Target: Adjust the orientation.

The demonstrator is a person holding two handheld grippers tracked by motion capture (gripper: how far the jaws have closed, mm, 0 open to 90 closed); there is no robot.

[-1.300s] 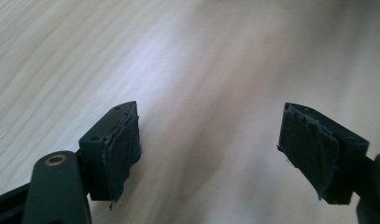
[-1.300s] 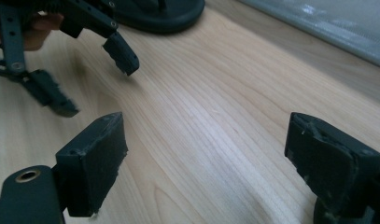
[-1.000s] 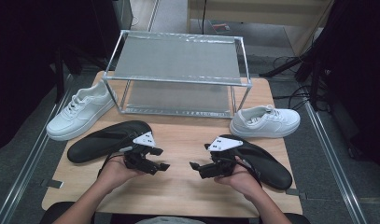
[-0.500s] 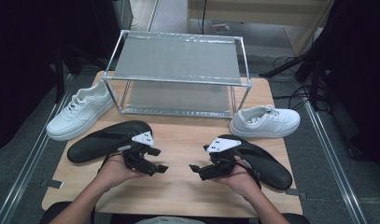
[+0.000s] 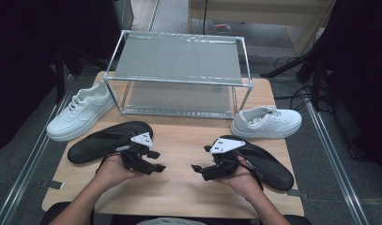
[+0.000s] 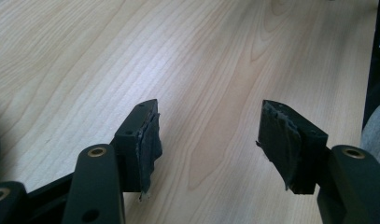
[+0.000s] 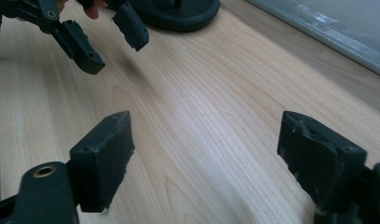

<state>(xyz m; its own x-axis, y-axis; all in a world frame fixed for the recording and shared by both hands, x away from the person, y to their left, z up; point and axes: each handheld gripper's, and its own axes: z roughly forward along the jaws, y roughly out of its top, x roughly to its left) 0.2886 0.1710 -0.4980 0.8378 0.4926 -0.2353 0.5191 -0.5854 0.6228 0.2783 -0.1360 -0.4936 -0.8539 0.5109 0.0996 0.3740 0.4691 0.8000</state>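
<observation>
Two white sneakers rest on the wooden table (image 5: 181,140), one at the left (image 5: 80,111) and one at the right (image 5: 266,123). A black shoe (image 5: 104,140) lies in front of the left sneaker, and another black shoe (image 5: 271,165) lies at the right front. My left gripper (image 5: 156,161) (image 6: 215,135) hovers just right of the left black shoe, open, with bare wood between its jaws. My right gripper (image 5: 198,169) (image 7: 206,149) sits just left of the right black shoe, open and empty. The two grippers face each other across the table's middle. The left gripper (image 7: 103,37) also appears far off in the right gripper view.
A two-shelf metal rack (image 5: 179,70) stands at the back centre of the table, both shelves bare; its lower edge (image 7: 327,32) crosses the right gripper view. The left black shoe (image 7: 178,11) lies beyond the far gripper there. Dark floor and cables surround the table.
</observation>
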